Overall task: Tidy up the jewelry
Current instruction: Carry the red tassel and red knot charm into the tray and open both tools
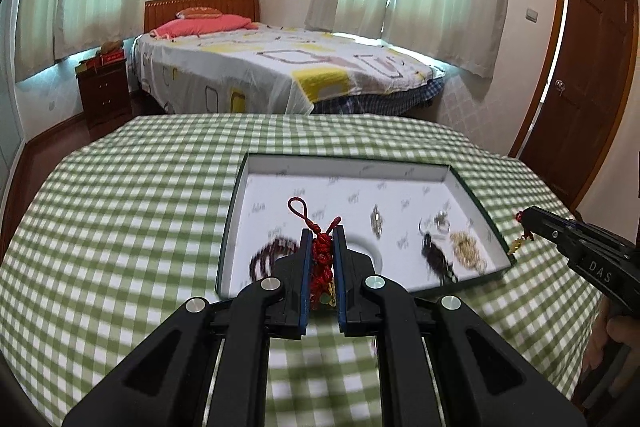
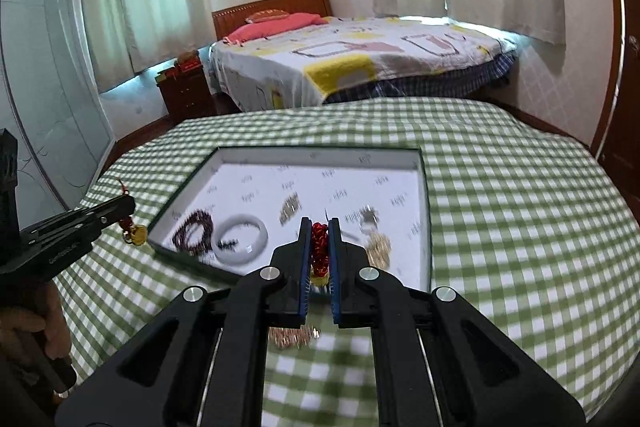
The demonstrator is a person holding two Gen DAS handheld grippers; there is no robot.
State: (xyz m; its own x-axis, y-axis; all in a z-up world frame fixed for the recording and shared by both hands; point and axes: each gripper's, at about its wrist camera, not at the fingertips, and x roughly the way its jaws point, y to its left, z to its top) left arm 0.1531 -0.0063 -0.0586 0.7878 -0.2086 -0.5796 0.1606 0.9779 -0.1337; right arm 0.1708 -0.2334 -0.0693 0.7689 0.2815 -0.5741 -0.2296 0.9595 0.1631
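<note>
My left gripper (image 1: 323,231) is shut on a red knotted cord charm (image 1: 322,259), its loop sticking out past the tips and a gold piece hanging under. My right gripper (image 2: 320,221) is shut on a second red knotted charm (image 2: 319,247) with a yellow piece below. Both hang above the near edge of a white-lined tray (image 1: 344,163) (image 2: 320,157). Each gripper shows in the other's view: the right gripper (image 1: 528,223) at the tray's right corner, the left gripper (image 2: 128,205) at its left corner with a gold bell (image 2: 138,235) dangling.
In the tray lie a dark bead bracelet (image 2: 194,233), a white bangle (image 2: 240,241), a gold chain (image 1: 466,249), silver rings (image 1: 440,221) and a black piece (image 1: 436,259). A green checked cloth (image 1: 120,207) covers the table. Beyond stand a bed (image 1: 280,67) and a door (image 1: 592,75).
</note>
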